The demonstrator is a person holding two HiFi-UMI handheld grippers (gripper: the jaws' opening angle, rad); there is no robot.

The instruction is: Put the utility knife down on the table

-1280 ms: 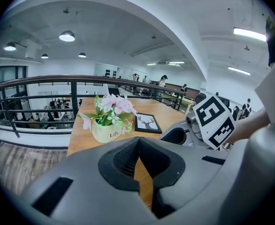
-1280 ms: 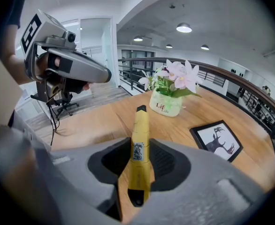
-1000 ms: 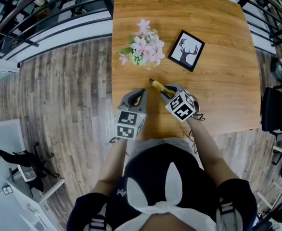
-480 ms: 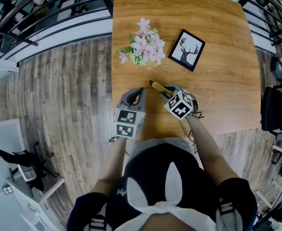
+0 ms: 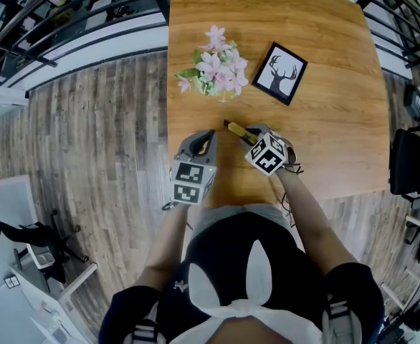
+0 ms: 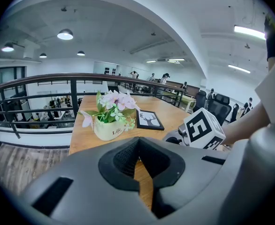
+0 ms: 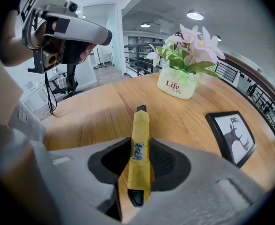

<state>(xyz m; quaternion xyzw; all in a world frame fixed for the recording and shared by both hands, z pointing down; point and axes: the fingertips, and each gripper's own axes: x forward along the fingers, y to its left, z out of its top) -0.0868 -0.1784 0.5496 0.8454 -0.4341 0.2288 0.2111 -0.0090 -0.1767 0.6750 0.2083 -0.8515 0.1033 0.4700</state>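
Yellow utility knife [image 5: 234, 128] is pinched in the right gripper [image 5: 247, 136] over the wooden table [image 5: 325, 63] in the head view, nose aimed toward the flower pot [image 5: 213, 70], and the left gripper [image 5: 200, 143] sits just beside it. Left gripper view: its jaws are closed down to a thin slit with nothing in them, and the pot and a deer picture [image 6: 149, 120] are ahead. Right gripper view: the jaws are clamped on the knife's back half, the front end sticks out over the wood, and I can't tell if it touches.

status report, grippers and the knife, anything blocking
Right gripper shut on utility knife, over table. Left gripper shut, empty. Flower pot, picture frame well beyond.
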